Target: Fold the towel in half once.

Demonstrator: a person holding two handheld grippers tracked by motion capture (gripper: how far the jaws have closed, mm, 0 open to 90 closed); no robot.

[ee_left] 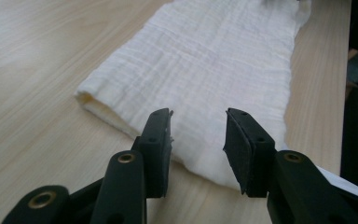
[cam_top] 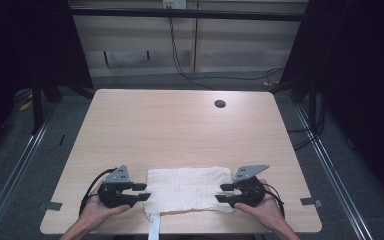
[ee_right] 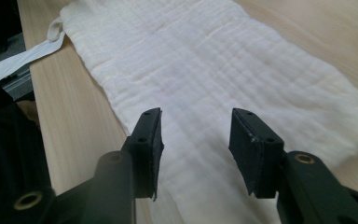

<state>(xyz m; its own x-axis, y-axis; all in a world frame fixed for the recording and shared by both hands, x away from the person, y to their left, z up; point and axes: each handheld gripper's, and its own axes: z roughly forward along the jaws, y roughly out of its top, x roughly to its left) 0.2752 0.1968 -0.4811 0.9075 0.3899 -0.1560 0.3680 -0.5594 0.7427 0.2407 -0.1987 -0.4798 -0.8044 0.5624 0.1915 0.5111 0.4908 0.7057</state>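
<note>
Black jaws of the left gripper (ee_left: 198, 135) stand spread just above the near short end of a folded white muslin cloth (ee_left: 205, 70), pinching nothing. Opposite, the right gripper (ee_right: 196, 135) also stands spread and empty at the other short end. Between the 2 grippers the cloth's long axis runs straight ahead of each pair of jaws, along the front edge of the wooden table (cam_top: 180, 125), so each hand is nearest its own end
</note>
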